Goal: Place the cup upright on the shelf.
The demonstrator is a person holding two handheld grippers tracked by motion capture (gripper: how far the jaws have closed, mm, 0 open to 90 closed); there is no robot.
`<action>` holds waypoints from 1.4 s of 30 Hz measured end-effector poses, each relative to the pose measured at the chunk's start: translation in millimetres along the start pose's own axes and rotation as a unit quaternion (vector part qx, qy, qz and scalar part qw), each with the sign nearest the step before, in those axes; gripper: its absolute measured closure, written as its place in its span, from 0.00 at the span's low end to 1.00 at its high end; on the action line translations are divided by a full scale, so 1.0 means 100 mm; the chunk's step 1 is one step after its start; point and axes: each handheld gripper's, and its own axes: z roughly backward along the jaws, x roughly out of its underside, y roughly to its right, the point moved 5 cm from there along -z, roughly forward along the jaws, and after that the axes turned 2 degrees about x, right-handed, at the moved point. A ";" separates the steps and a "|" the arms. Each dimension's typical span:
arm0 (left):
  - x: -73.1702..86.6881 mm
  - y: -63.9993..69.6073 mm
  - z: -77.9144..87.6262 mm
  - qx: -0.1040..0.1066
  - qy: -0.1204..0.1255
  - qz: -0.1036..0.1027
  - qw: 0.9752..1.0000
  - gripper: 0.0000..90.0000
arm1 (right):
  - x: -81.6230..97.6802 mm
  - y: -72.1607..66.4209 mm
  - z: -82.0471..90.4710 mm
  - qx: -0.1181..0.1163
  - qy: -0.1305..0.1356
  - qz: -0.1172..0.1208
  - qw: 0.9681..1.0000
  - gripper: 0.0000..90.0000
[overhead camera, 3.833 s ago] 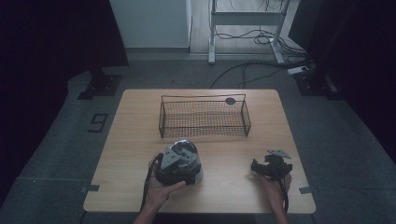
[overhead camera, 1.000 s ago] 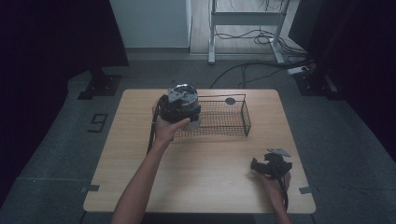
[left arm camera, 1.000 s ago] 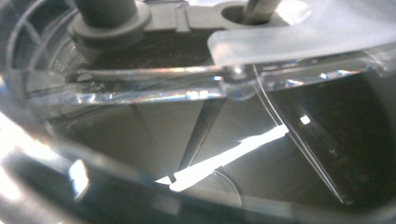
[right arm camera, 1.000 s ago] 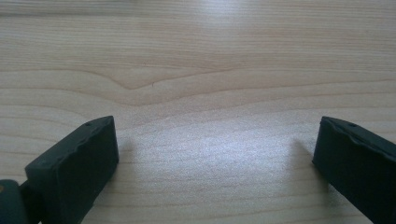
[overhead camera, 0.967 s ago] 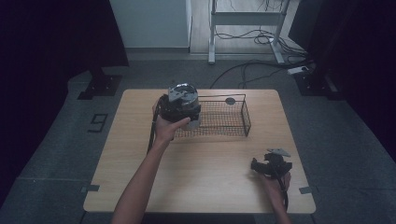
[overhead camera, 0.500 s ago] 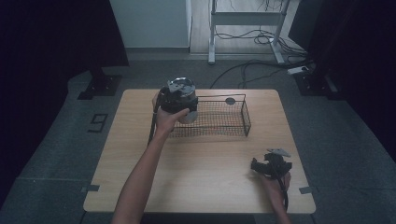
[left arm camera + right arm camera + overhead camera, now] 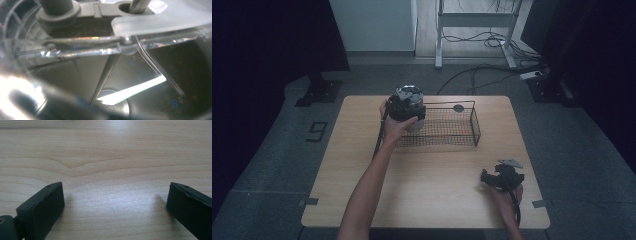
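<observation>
so the person's left hand [image 7: 396,128] has the left gripper [image 7: 406,101] up at about 11 o'clock on the light wooden table [image 7: 432,195], right over the left end of the black rectangular wire-mesh basket [image 7: 474,126]. The left gripper view is jammed up against a clear glossy plastic container with grey inner parts [image 7: 150,50], so that's where the thing is: at that gripper, over or just inside the basket's left end. Can't tell which, and honestly can't tell how the fingers stand either since none of them are visible there. My guess is the container is light, stiff and pretty slick, thin-walled enough to flex or crack if squeezed hard, so I'd grab it by the rim or the chunkier grey part, not the clear wall. The right gripper [image 7: 501,178] sits down at roughly 5 o'clock, low over bare wood with its fingers spread wide and nothing between them [image 7: 115,195]. Room-wise: the basket's top wire is the thing to snag on, and there's a small dark round disc [image 7: 458,108] by its far rim around 12 o'clock. The middle of the table from 6 to 9 o'clock looks wide open, and the right end of the basket looks empty too
</observation>
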 end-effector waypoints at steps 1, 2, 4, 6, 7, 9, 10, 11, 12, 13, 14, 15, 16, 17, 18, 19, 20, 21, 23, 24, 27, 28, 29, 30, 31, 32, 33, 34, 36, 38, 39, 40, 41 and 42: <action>0.02 0.00 -0.03 -0.001 -0.003 -0.001 1.000 0.05 | 0.00 0.00 0.00 0.000 0.000 0.000 1.000 0.02; 0.04 0.00 -0.05 -0.003 -0.006 -0.002 1.000 0.05 | 0.00 0.00 0.00 0.000 0.000 0.000 1.000 0.02; 0.09 0.01 -0.10 -0.005 -0.012 -0.001 1.000 0.05 | 0.00 0.00 0.00 0.000 0.000 0.000 1.000 0.02; 0.15 0.01 -0.14 -0.003 -0.019 0.002 1.000 0.05 | 0.00 0.00 0.00 0.000 0.000 0.001 1.000 0.02; 0.17 0.02 -0.16 -0.005 -0.022 0.003 1.000 0.05 | 0.00 0.00 0.00 0.000 0.000 0.001 1.000 0.02; 0.23 0.02 -0.20 -0.010 -0.027 0.001 1.000 0.05 | 0.00 0.00 0.00 0.000 0.000 0.001 1.000 0.02; 0.25 0.02 -0.22 -0.011 -0.029 0.002 1.000 0.05 | 0.00 0.00 0.00 0.000 0.001 0.001 1.000 0.02; 0.28 0.02 -0.23 -0.013 -0.032 0.002 0.999 0.05 | 0.00 0.00 0.00 -0.001 0.001 0.001 1.000 0.02; 0.30 0.02 -0.25 -0.015 -0.033 0.004 0.999 0.05 | 0.00 0.00 0.00 -0.001 0.001 0.001 1.000 0.02; 0.31 0.01 -0.26 -0.016 -0.035 0.005 0.999 0.05 | 0.00 0.00 0.00 -0.001 0.002 0.000 1.000 0.02; 0.33 0.01 -0.27 -0.017 -0.037 0.006 0.999 0.05 | 0.00 0.00 0.00 -0.001 0.001 0.001 1.000 0.02; 0.34 0.01 -0.28 -0.018 -0.039 0.005 0.999 0.05 | 0.00 0.00 0.00 -0.001 0.001 0.001 1.000 0.02; 0.36 0.01 -0.29 -0.019 -0.039 0.006 0.999 0.05 | 0.00 0.00 0.00 -0.001 0.001 0.001 1.000 0.02; 0.37 0.01 -0.29 -0.018 -0.042 0.004 0.999 0.05 | 0.00 0.00 0.00 -0.001 0.001 0.001 1.000 0.02; 0.38 0.01 -0.30 -0.018 -0.042 0.003 0.999 0.05 | 0.00 0.00 0.00 -0.001 0.001 0.001 1.000 0.02; 0.39 0.01 -0.30 -0.018 -0.042 0.004 0.999 0.05 | 0.00 0.00 0.00 -0.001 0.001 0.001 1.000 0.02; 0.41 0.01 -0.31 -0.018 -0.043 0.005 0.999 0.04 | 0.00 0.00 0.00 -0.001 0.001 0.001 1.000 0.02; 0.42 0.02 -0.32 -0.018 -0.043 0.005 0.999 0.04 | 0.00 0.00 0.00 -0.001 0.001 0.001 1.000 0.02; 0.45 0.02 -0.33 -0.020 -0.047 0.005 0.999 0.04 | 0.00 0.00 0.00 -0.001 0.001 0.001 1.000 0.02; 0.46 0.02 -0.34 -0.022 -0.047 0.004 0.999 0.04 | 0.00 0.00 0.00 -0.001 0.002 0.000 1.000 0.02; 0.50 0.03 -0.35 -0.024 -0.047 0.003 0.999 0.04 | 0.00 0.00 0.00 -0.001 0.002 0.001 1.000 0.02; 0.50 0.03 -0.35 -0.025 -0.043 0.006 0.999 0.04 | 0.00 0.00 0.00 -0.001 0.002 0.001 1.000 0.02; 0.50 0.02 -0.34 -0.023 -0.042 0.009 0.999 0.04 | 0.00 0.00 0.00 -0.001 0.002 0.001 1.000 0.02; 0.50 0.02 -0.34 -0.020 -0.042 0.011 0.999 0.04 | 0.00 0.00 0.00 -0.001 0.002 0.001 1.000 0.02; 0.50 0.02 -0.34 -0.018 -0.041 0.012 0.999 0.04 | 0.00 0.00 0.00 -0.001 0.002 0.001 1.000 0.02; 0.50 0.02 -0.33 -0.018 -0.039 0.013 0.999 0.03 | 0.00 0.00 0.00 -0.001 0.002 0.001 1.000 0.02; 0.50 0.02 -0.33 -0.019 -0.038 0.013 0.999 0.04 | 0.00 0.00 0.00 -0.001 0.002 0.001 1.000 0.02; 0.51 0.01 -0.32 -0.020 -0.039 0.013 0.999 0.04 | 0.00 0.00 0.00 -0.001 0.002 0.001 1.000 0.02; 0.53 0.00 -0.31 -0.025 -0.038 0.016 0.999 0.04 | 0.00 0.00 0.00 -0.001 0.002 0.001 1.000 0.02; 0.54 -0.02 -0.30 -0.022 -0.041 0.019 0.999 0.02 | 0.00 0.00 0.00 -0.001 0.002 0.001 1.000 0.02; 0.54 -0.03 -0.27 -0.019 -0.038 0.022 0.999 0.01 | 0.00 0.00 0.00 -0.001 0.002 0.001 1.000 0.02; 0.54 -0.03 -0.27 -0.019 -0.038 0.022 0.999 0.01 | 0.00 0.00 0.00 -0.001 0.002 0.001 1.000 0.03; 0.53 -0.05 -0.24 -0.022 -0.033 0.022 0.999 0.01 | 0.00 0.00 0.00 -0.001 0.002 0.001 1.000 0.03; 0.53 -0.05 -0.24 -0.022 -0.033 0.022 0.999 0.01 | 0.00 0.00 0.00 -0.001 0.002 0.001 1.000 0.03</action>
